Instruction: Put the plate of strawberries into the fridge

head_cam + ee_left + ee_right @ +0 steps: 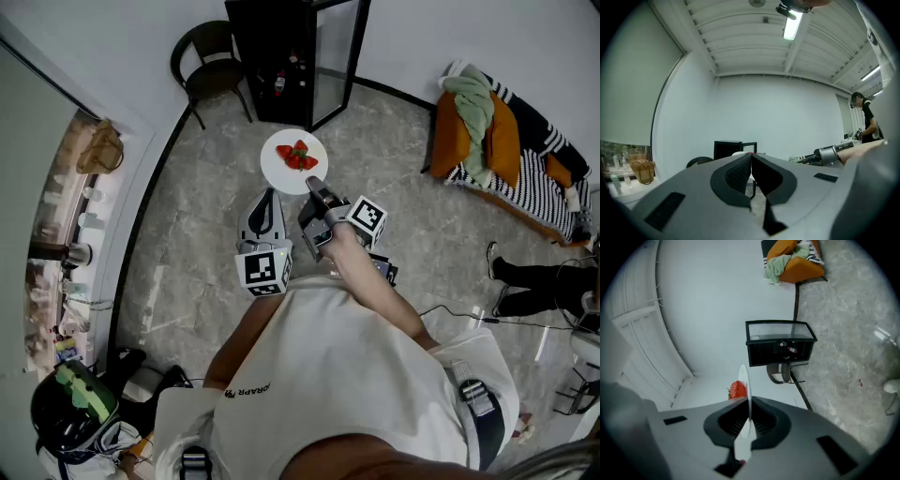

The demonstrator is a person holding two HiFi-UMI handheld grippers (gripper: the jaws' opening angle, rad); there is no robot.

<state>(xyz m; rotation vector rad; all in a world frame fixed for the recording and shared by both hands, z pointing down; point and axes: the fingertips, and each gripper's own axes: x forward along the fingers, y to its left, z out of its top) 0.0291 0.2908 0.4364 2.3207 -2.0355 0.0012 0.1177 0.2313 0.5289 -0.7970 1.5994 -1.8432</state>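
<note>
Strawberries (297,156) lie on a white plate (281,173), which the right claw (315,187) pinches by its near rim above the grey stone floor (206,234). In the right gripper view the plate stands edge-on between the jaws. The left claw (266,199) is just beside the right one, its jaws pressed together on nothing. Ahead stands the black fridge (277,56) with its glass door (336,61) swung open. A black chair (211,66) is at its left.

A black chair (211,66) stands by the white wall. At right, a green cloth (473,103) lies over orange cushions (452,141), beside a striped blanket (534,178). A brown bag (101,150) sits at left.
</note>
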